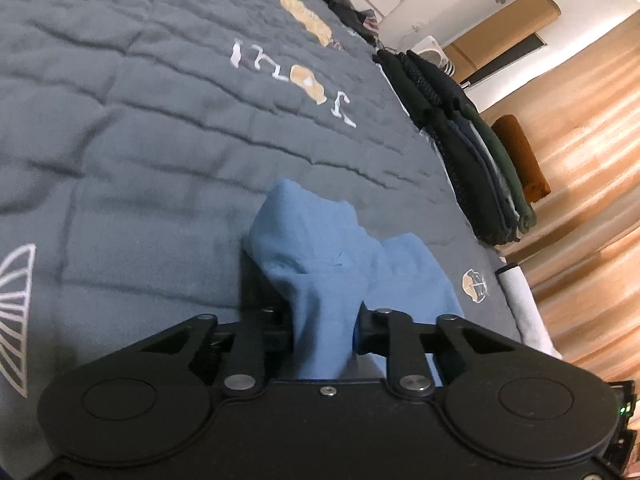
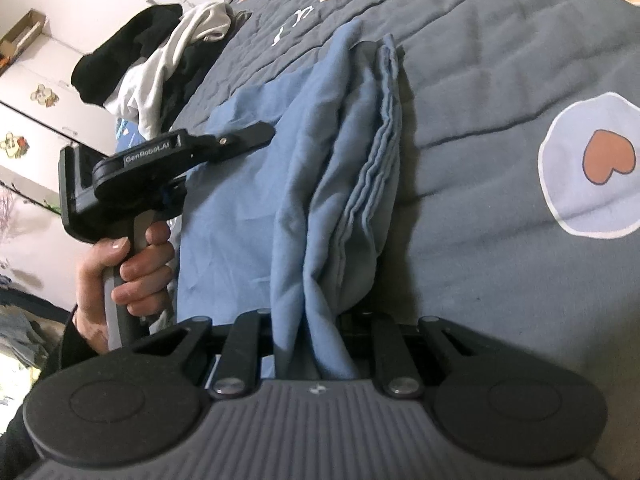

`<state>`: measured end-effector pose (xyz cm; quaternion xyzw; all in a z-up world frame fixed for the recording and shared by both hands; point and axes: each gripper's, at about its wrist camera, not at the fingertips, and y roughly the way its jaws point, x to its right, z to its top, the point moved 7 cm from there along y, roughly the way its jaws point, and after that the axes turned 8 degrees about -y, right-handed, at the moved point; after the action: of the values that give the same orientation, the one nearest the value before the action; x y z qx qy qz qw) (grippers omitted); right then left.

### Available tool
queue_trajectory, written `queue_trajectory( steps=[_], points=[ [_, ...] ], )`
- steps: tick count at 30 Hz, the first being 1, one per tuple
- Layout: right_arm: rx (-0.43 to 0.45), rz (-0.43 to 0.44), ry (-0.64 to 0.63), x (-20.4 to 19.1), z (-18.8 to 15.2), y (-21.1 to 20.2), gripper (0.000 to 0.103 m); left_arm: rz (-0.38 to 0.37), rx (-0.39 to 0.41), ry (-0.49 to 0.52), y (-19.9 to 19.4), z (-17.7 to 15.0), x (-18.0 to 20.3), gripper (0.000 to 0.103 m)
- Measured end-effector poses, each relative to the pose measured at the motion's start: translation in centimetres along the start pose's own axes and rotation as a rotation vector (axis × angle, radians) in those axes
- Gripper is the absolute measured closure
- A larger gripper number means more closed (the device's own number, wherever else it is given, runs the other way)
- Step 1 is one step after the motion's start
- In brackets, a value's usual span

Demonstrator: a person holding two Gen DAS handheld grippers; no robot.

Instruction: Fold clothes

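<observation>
Two grippers, both clamped on the same blue garment (image 2: 256, 208): the left gripper (image 1: 324, 320) has a bunched wad of the cloth pinched between its jaws, and the right gripper (image 2: 316, 332) has closed on a gathered run of layered edges that fans away from it across the bed. Seen from the right wrist, the left tool sits at the garment's far side with a person's hand (image 2: 120, 264) wrapped round its handle, dark sleeve at the wrist. Cloth between the two grips lies partly on the grey quilt (image 1: 140, 140), partly lifted; along its right side several hem edges stack closely, so at least one doubling-over seems to be in it already, though the body is still rumpled and slack, not a neat packet. Judging by that, this piece is mid-fold: more halving and a smoothing-down would be left. Further out, a stack of dark folded clothes (image 1: 472, 140) stands at the bed's edge, which reads as finished work, while a loose heap of black and white clothes (image 2: 156, 52) lies near the head of the bed, apparently waiting. Beyond are pale cupboards and warm orange curtains
</observation>
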<state>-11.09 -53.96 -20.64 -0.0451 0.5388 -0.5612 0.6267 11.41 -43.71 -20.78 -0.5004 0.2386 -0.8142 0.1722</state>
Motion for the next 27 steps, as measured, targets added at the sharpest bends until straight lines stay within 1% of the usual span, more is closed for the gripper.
queue_trajectory(
  steps=[2, 8, 11, 14, 20, 27],
  points=[
    [0.007, 0.002, -0.003, -0.1, 0.0, -0.1, 0.088, 0.013, 0.017, 0.039, -0.2, -0.1, 0.7, 0.086],
    [0.045, 0.011, -0.006, -0.8, 0.1, -1.1, 0.090, 0.097, 0.061, 0.193, -0.6, -0.5, 3.9, 0.088],
    [0.054, 0.018, -0.003, -0.9, 0.0, -1.6, 0.091, 0.121, 0.081, 0.246, -1.1, -0.9, 5.5, 0.088],
    [0.058, 0.016, -0.010, -1.2, 0.0, -2.1, 0.091, 0.164, 0.097, 0.294, -1.7, -1.4, 6.7, 0.088],
    [0.074, 0.025, -0.005, -1.7, 0.0, -3.4, 0.091, 0.255, 0.138, 0.366, -3.2, -2.6, 8.7, 0.088],
    [0.081, 0.029, -0.022, -2.3, -0.2, -4.7, 0.091, 0.287, 0.193, 0.387, -4.8, -3.9, 10.4, 0.088]
  ],
)
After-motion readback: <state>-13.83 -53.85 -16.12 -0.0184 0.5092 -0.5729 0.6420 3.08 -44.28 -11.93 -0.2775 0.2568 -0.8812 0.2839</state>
